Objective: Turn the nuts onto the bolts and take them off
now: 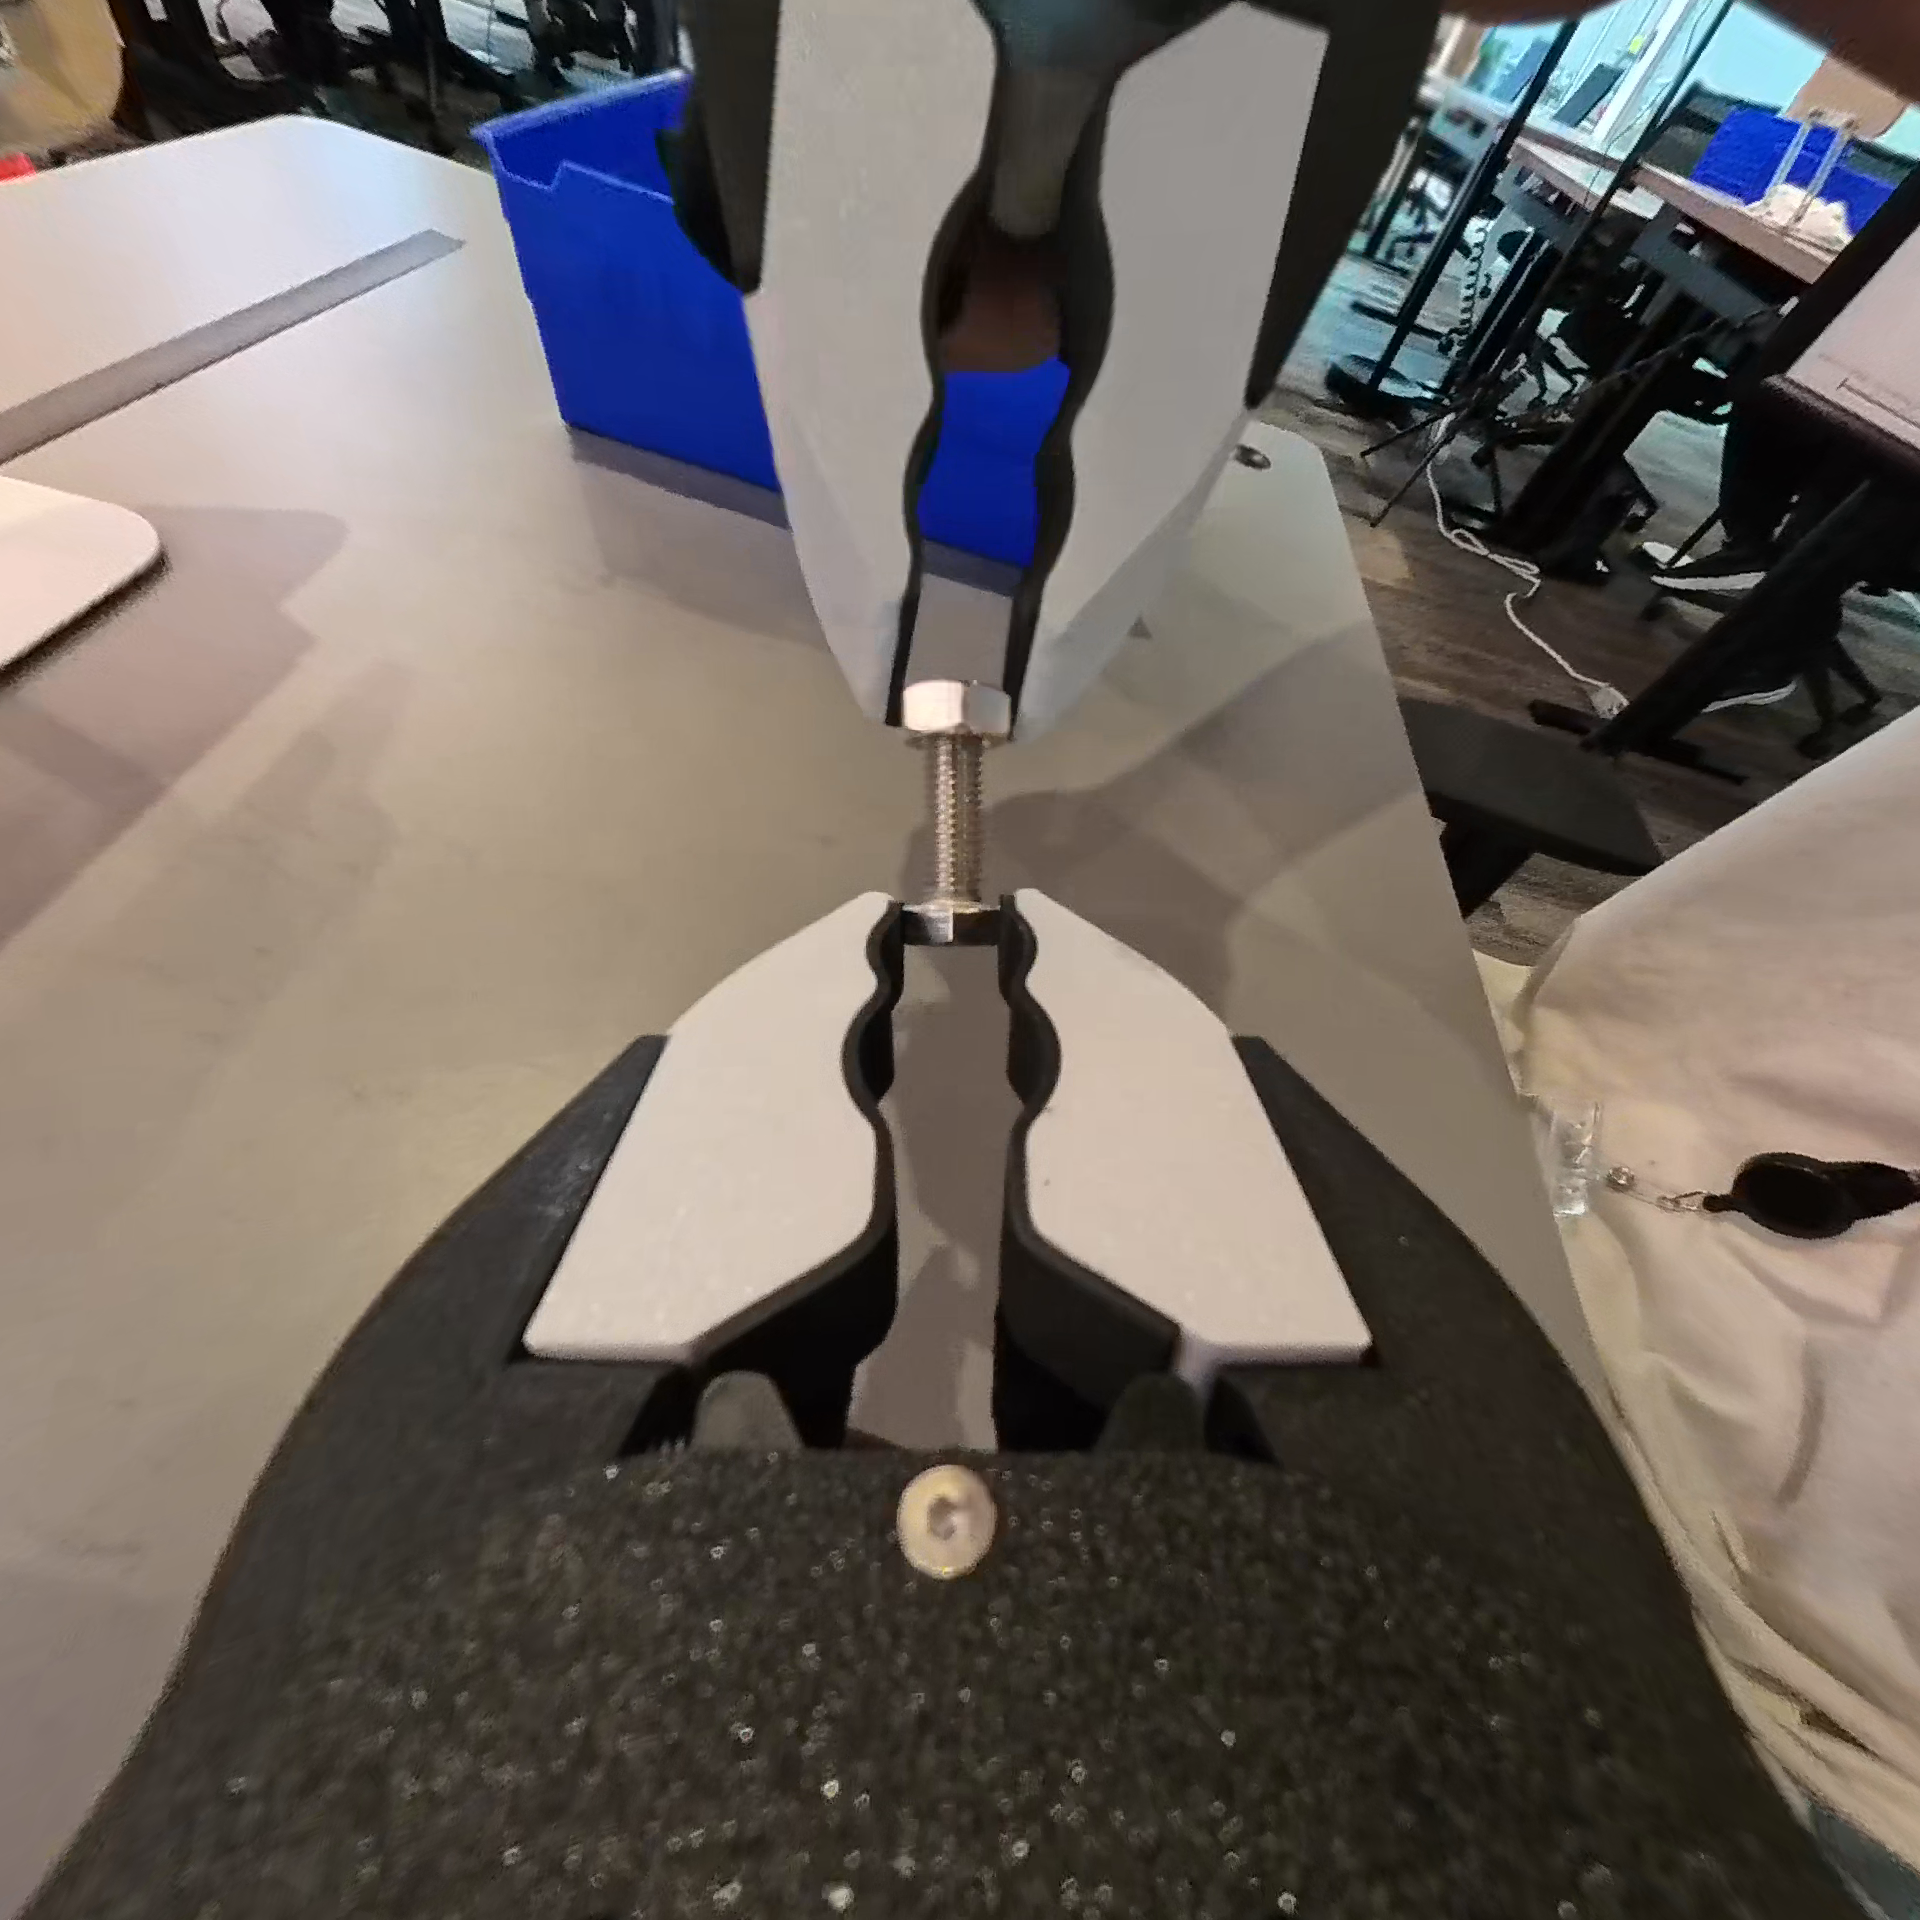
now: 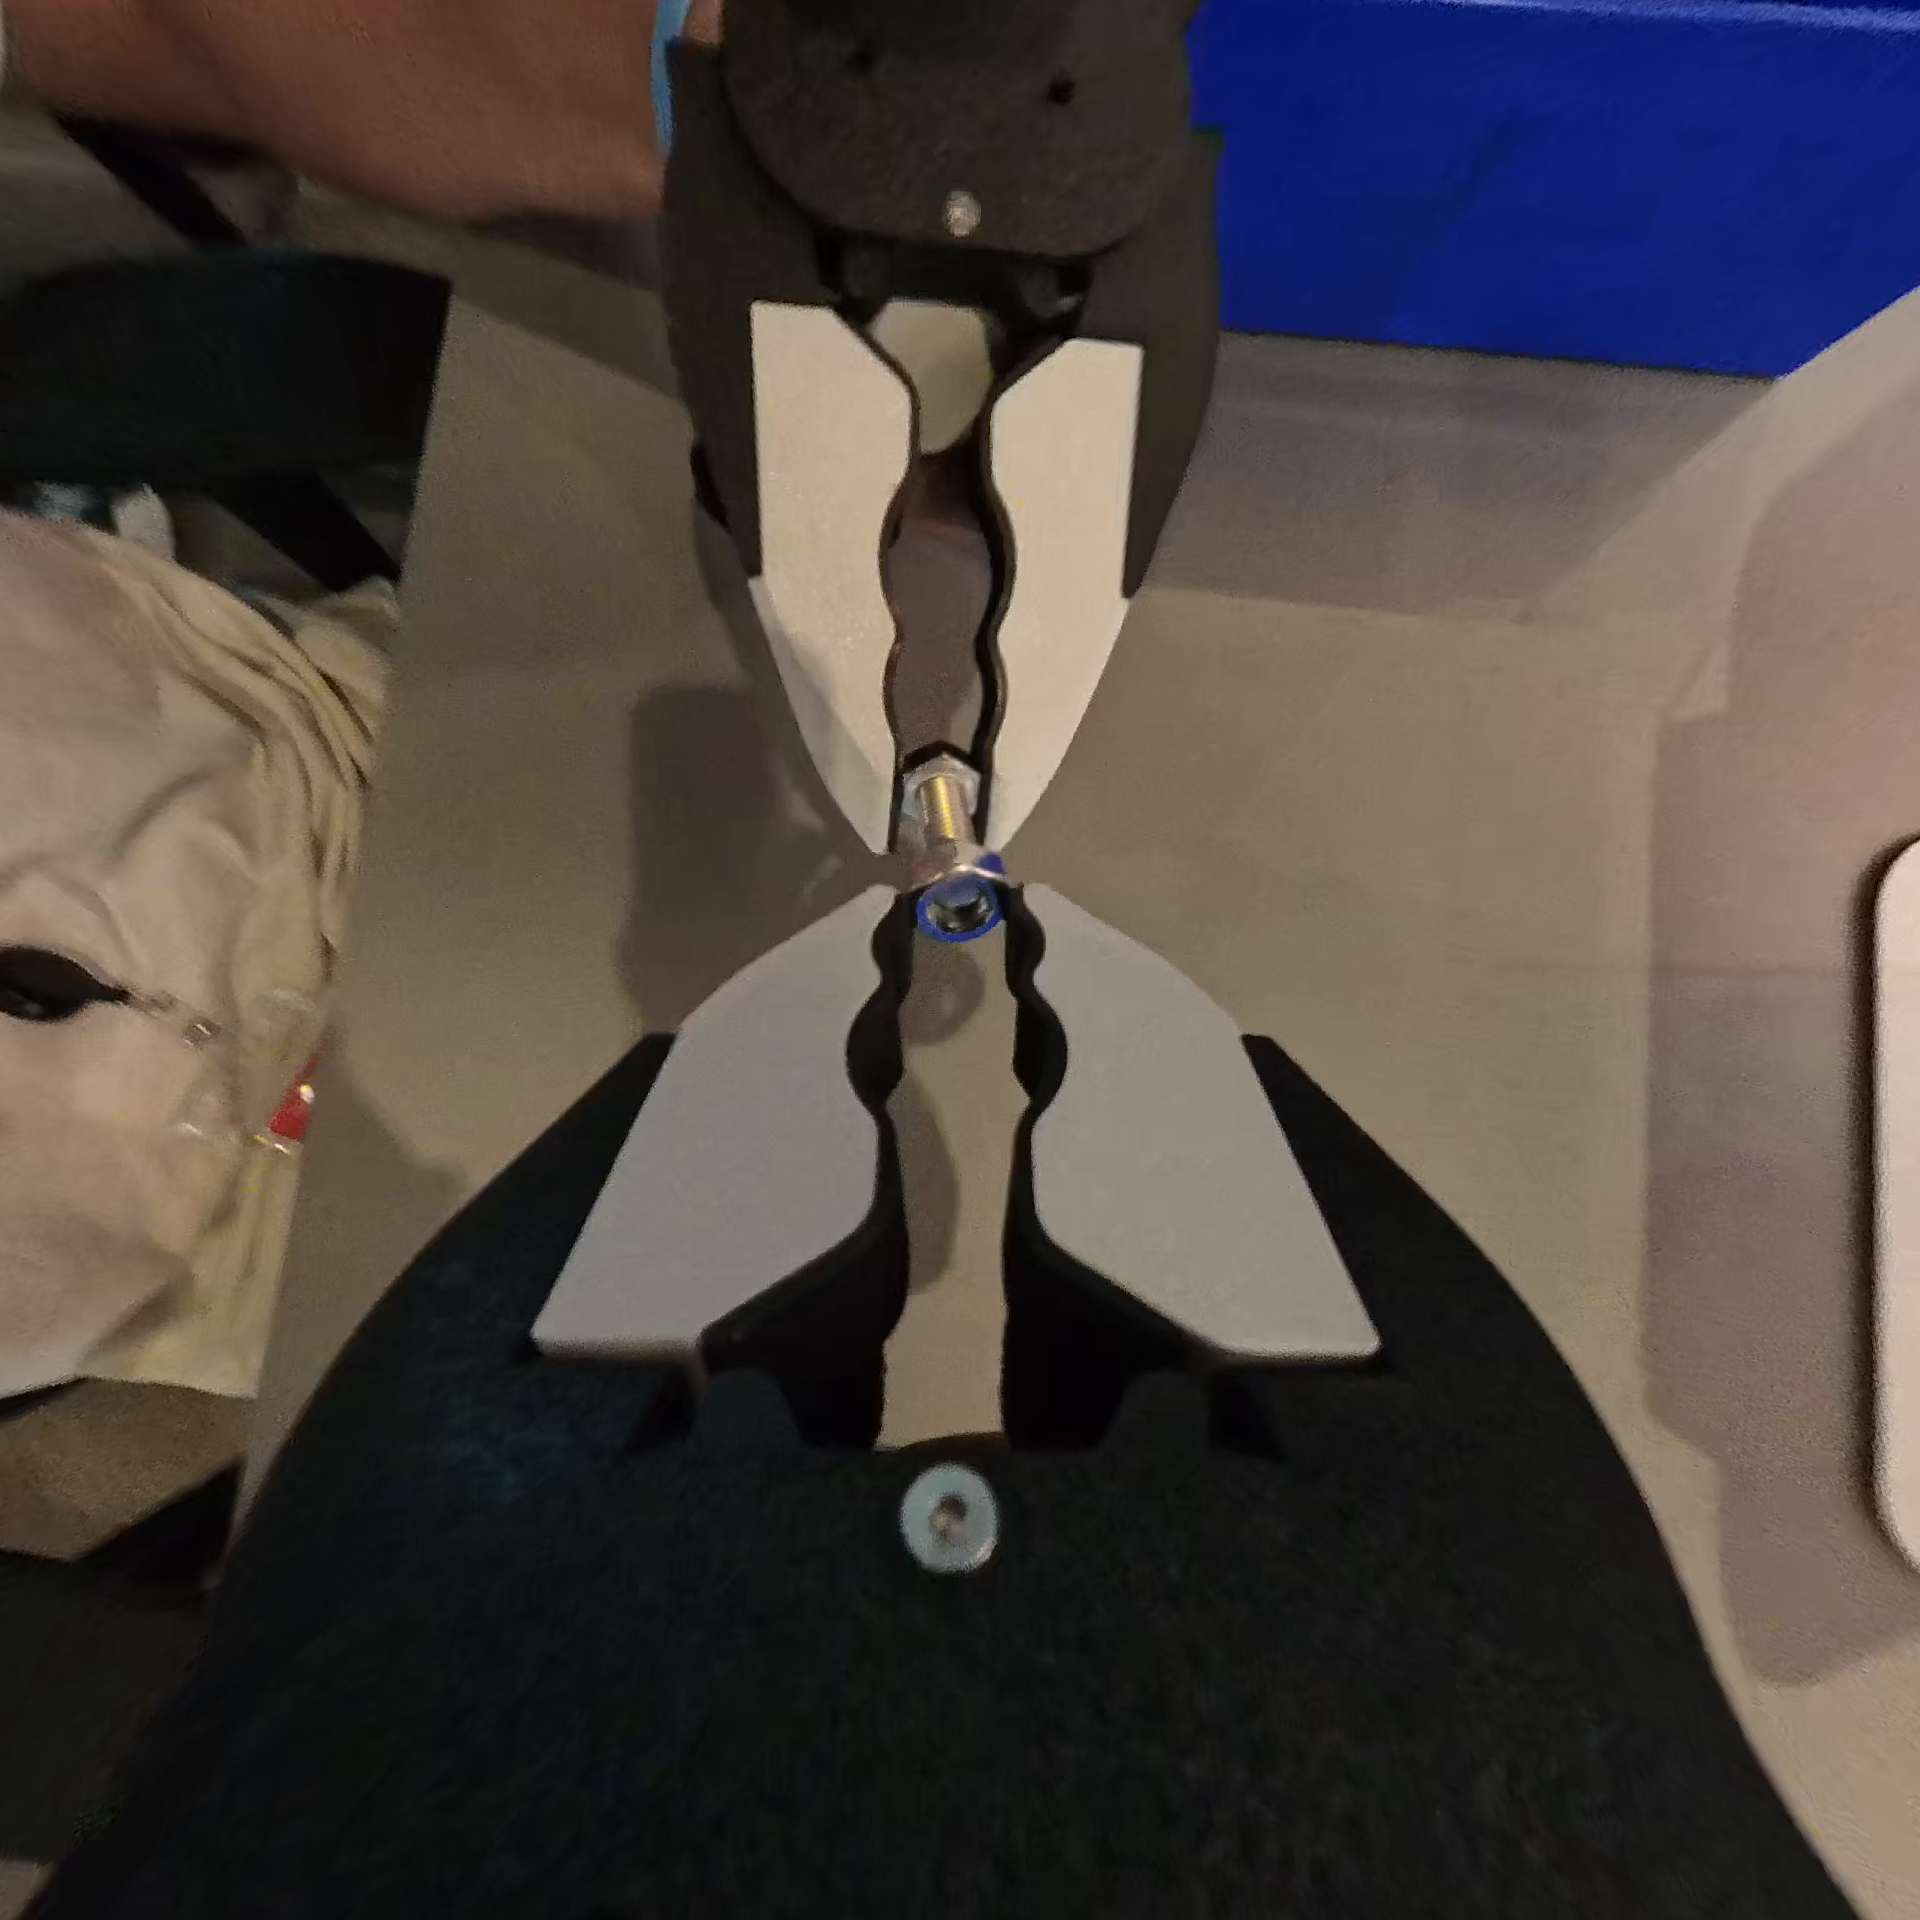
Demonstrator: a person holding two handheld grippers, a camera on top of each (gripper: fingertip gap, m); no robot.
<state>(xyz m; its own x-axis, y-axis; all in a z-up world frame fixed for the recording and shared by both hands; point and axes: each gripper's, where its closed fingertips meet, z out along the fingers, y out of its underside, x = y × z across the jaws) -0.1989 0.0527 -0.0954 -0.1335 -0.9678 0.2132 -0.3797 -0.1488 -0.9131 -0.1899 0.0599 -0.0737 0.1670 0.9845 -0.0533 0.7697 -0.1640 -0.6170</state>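
While both tools meet tip to tip over the grey tabletop (image 1: 416, 831), the L gripper (image 1: 951, 920) is clamped on the hex head of the silver threaded steel bolt (image 1: 948, 821). The R gripper (image 2: 956, 914) pinches the silver hex nut w/ blue insert (image 1: 956, 709) at the thread's far end. The nut looks barely on, so it's either just started or nearly off; can't tell which. Blue plastic bin (image 1: 623, 291) sits beyond. No legible writing.

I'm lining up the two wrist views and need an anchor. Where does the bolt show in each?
Left wrist view: the bolt stands at centre, its threaded shank running up from the left gripper to the right gripper.
Right wrist view: centre, foreshortened, between the right gripper below and the left gripper above.
Shared landmark: the blue bin on the table behind.
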